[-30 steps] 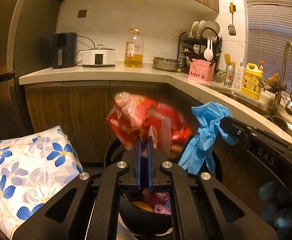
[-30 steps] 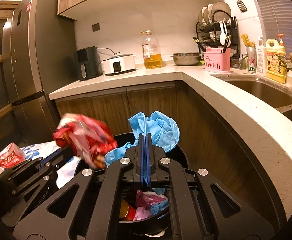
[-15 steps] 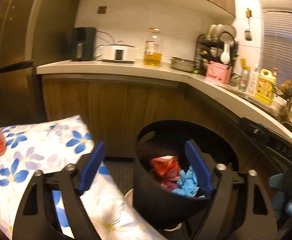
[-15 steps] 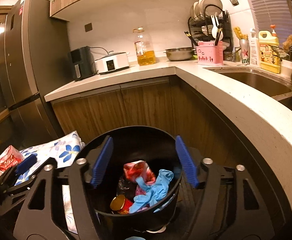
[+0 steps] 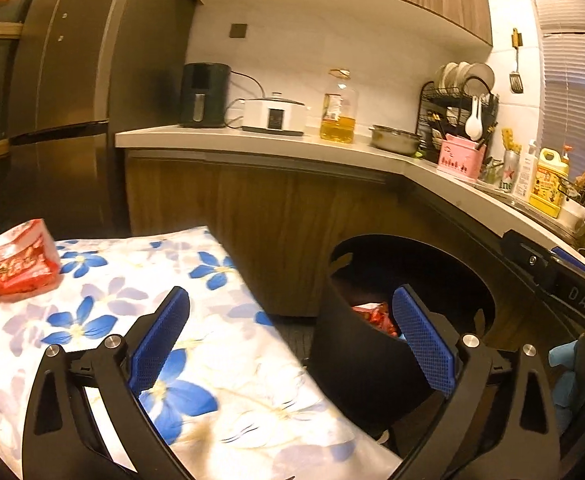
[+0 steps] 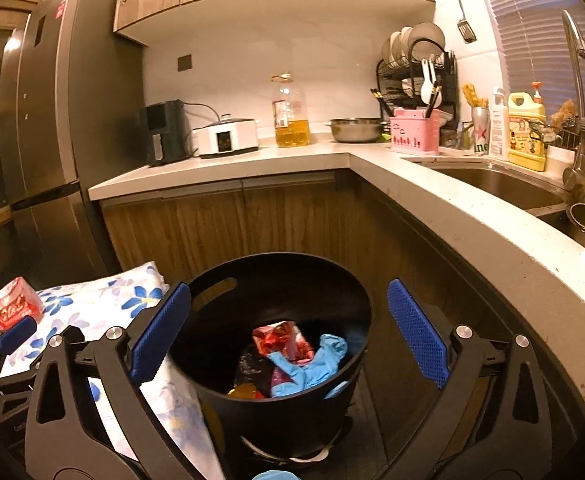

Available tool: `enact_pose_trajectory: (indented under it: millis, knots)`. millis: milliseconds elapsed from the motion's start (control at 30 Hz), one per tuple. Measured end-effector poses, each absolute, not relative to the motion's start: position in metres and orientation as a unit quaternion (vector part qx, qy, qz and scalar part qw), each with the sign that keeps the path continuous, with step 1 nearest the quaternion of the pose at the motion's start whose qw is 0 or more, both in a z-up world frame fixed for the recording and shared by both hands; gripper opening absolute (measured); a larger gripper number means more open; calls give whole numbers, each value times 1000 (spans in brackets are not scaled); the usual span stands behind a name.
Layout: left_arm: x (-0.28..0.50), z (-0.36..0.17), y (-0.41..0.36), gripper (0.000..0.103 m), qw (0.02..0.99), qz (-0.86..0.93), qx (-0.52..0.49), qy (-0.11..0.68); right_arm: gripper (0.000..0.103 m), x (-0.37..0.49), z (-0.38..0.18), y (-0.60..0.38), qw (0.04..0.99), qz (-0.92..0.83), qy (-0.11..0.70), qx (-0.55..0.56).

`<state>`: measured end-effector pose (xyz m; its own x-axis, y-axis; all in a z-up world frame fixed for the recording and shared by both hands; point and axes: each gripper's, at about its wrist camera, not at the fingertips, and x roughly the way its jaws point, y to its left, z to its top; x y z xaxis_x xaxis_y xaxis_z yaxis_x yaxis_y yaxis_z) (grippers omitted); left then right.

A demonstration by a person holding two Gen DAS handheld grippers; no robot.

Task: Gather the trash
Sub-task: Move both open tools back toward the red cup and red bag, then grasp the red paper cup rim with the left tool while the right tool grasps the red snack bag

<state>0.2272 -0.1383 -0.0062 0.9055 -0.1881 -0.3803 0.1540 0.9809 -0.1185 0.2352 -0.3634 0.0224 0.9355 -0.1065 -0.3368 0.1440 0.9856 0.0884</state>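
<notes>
Blue-padded left tongs (image 5: 292, 336) and right tongs (image 6: 288, 332) just spread wide, empty.

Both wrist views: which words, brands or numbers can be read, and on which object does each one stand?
"DAS": on the right gripper's black arm in the left wrist view.
"ine": on the star-marked can beside the sink.
Oil bottle, yellow jug, pink holder, red snack packet: print too small or blurred.

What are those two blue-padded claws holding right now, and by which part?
Nothing. The left gripper and right gripper have just been opening and stand empty; the red snack wrapper and blue rubber glove lie in the black round bin.
</notes>
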Motion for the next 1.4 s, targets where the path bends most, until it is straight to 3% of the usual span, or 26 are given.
enact_pose_trajectory:
  millis: [333, 900, 1333, 1400]
  knots:
    - [204, -7, -76, 97, 982, -18, -46, 180, 98, 232, 17, -304, 984, -19, 170, 43]
    - [176, -15, 112, 97, 970, 155, -85, 168, 98, 246, -1, -167, 977, 101, 183, 28]
    - [192, -28, 236, 97, 960, 128, -153, 196, 98, 266, -14, -72, 967, 162, 196, 2]
    - [196, -31, 248, 93, 957, 119, -169, 203, 98, 269, -13, -59, 966, 170, 194, -2]
